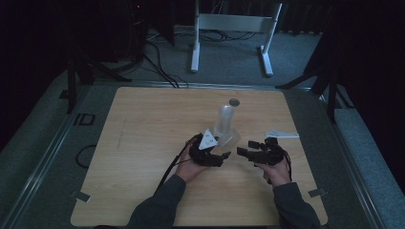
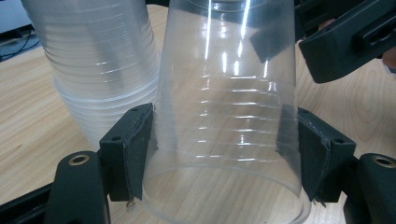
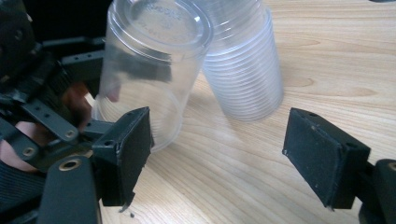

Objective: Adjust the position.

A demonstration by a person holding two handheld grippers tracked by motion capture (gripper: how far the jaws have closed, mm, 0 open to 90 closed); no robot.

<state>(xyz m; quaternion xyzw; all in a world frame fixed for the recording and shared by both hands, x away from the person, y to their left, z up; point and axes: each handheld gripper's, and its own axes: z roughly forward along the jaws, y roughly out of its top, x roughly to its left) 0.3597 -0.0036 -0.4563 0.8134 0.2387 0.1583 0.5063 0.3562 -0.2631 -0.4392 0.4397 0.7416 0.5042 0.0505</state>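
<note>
left claw (image 2: 219, 154): mine's clamped on a single clear cup (image 2: 226, 107), one pad on each side of the wall down near the rim. Cup is upside down, mouth towards me in the left claw view.
right claw (image 3: 219, 154): jaws spread wide with nothing between the pads, just bare wood. It sits just beside the left one, apart from the cup.
single cup, where: mid tabletop (image 1: 143, 124), a bit right of centre in the high view, right next to the stack.
cup stack (image 1: 225, 119): tall pile of the same clear cups nested upside down, standing just behind the one I've got. Can't tell if the two are touching.
other stuff: small dark round thing (image 1: 234, 101) beyond the stack near the far edge, and a flat white piece (image 1: 282, 134) over on the right side.
</note>
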